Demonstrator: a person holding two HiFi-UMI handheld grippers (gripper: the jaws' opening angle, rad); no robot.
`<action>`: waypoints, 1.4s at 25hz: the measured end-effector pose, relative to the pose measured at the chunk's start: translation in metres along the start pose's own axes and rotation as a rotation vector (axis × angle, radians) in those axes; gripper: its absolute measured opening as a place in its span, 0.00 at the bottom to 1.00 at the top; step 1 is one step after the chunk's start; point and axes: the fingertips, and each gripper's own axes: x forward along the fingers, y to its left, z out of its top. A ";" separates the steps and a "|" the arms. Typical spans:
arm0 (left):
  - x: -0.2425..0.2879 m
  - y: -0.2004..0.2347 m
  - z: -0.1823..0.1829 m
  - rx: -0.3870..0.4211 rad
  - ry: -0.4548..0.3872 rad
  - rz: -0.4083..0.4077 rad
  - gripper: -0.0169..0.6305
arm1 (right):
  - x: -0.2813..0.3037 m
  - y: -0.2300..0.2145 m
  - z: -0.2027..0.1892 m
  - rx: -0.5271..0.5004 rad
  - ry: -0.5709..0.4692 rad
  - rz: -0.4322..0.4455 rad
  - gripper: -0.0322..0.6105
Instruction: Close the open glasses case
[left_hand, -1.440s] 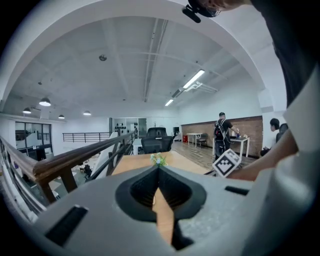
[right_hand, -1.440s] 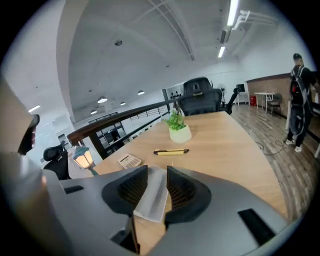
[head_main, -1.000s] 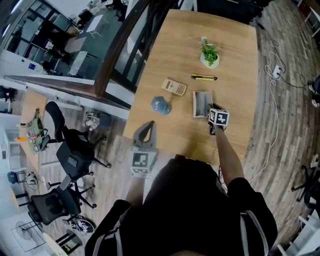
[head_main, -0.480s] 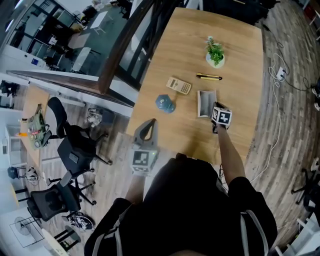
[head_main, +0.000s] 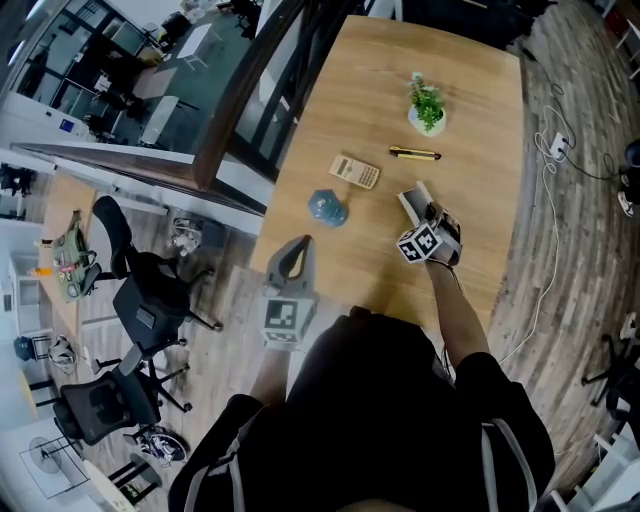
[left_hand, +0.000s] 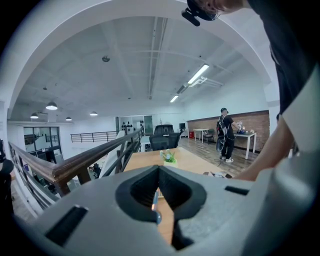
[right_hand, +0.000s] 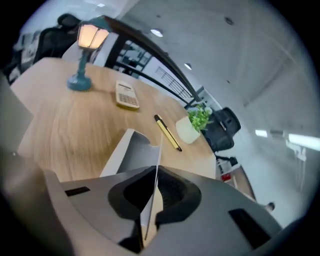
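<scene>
The grey glasses case (head_main: 413, 202) lies open on the wooden table (head_main: 470, 110), with its tray (right_hand: 125, 150) flat and its thin lid (right_hand: 156, 150) standing up on edge. My right gripper (head_main: 428, 216) is at the case's near end. Its jaws have just been closing, and in the right gripper view the right gripper (right_hand: 156, 171) is shut on that lid, which runs between the pads. My left gripper (head_main: 296, 250) hangs off the table's left edge with nothing in it. In the left gripper view the left gripper (left_hand: 159, 168) has its tips together.
A teal lamp (head_main: 325, 209) and a calculator (head_main: 356, 171) lie left of the case. A yellow-and-black pen (head_main: 412, 153) and a small potted plant (head_main: 425, 105) are beyond it. A railing (head_main: 240, 110) runs along the table's left side, and office chairs (head_main: 150, 300) stand lower left.
My right gripper has rolled over at the case's near end and its jaws have closed on the lid. The case now looks narrower and turned. The left gripper has stayed put.
</scene>
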 end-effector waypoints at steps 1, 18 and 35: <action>0.000 -0.001 0.001 -0.005 0.000 0.000 0.02 | -0.003 0.004 0.002 -0.090 -0.002 -0.028 0.08; 0.003 -0.002 0.002 -0.021 -0.011 -0.006 0.02 | -0.011 0.049 0.010 0.454 -0.042 0.406 0.07; 0.014 0.006 0.002 -0.025 -0.038 0.000 0.02 | -0.102 -0.050 0.027 0.683 -0.390 0.311 0.07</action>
